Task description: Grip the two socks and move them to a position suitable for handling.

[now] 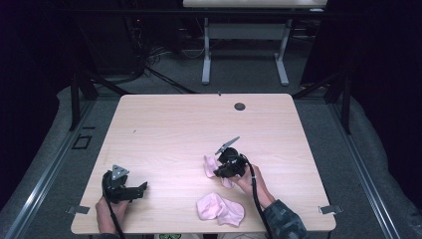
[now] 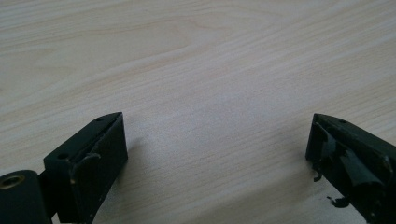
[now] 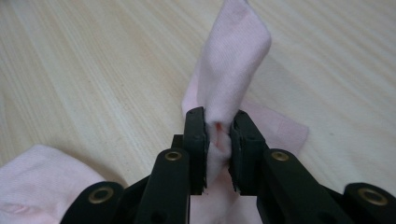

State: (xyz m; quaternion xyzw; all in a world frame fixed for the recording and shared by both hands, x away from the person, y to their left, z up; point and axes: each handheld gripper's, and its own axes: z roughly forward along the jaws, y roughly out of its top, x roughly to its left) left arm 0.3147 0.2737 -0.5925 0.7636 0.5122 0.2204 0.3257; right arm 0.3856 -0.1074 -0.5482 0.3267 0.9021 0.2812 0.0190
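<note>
Pale pink on the pinched sock point(image 3: 233, 56), a fine knit weave, plain throughout. Same soft pink on the crumpled sock point(image 1: 220, 209) near the front edge. Light blond wood grain across the surface point(image 1: 174, 129), long streaky lines, a small dark round grommet point(image 1: 240, 106) toward the far side. Matte black on the right tool point(image 3: 218, 140), brassy rivets at the joints. Black again on the left tool point(image 2: 217, 144), scuffed and flaking on one side. Grey three-cornered plates up top. Dark camouflage on the sleeve point(image 1: 284, 219). Grey carpet point(image 1: 239, 69) beyond, white legs on the far table point(image 1: 206, 55).
</note>
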